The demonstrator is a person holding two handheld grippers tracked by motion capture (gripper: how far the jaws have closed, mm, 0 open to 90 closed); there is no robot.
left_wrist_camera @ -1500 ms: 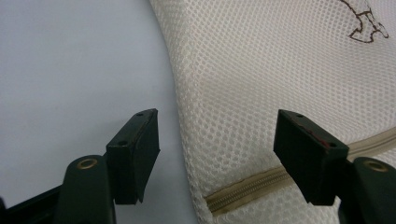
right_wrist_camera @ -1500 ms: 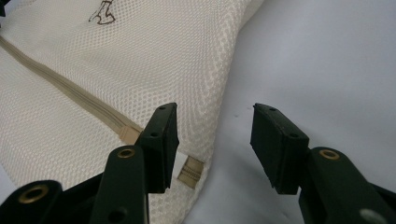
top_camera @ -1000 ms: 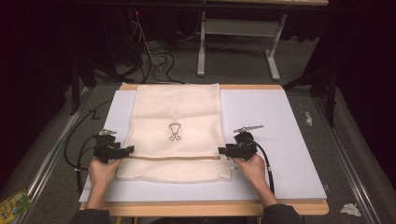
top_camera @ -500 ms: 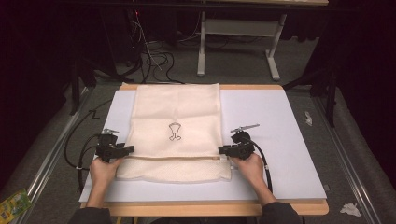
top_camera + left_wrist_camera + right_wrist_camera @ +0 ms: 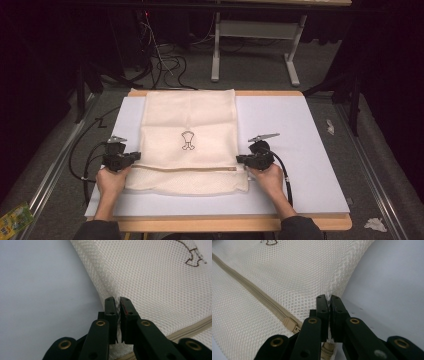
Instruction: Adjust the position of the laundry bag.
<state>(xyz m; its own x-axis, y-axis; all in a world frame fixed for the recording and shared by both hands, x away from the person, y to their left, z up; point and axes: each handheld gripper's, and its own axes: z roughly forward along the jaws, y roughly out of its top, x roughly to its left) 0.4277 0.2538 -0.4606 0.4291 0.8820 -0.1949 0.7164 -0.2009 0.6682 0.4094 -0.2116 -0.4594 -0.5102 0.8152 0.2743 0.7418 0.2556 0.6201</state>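
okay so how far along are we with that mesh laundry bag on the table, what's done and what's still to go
Done: the mesh bag lies flat on the white board, zipper closed to its pull. In hand: the left gripper and right gripper have just been closing, and each now pinches a side edge of the mesh near the zipper. Left: no fold or lift shows yet, so probably the whole fold remains.

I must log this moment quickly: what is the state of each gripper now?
Left gripper: jaws have just been closing, now shut on the left edge of the mesh bag.
Right gripper: jaws have just been closing, now shut on the bag's right edge.
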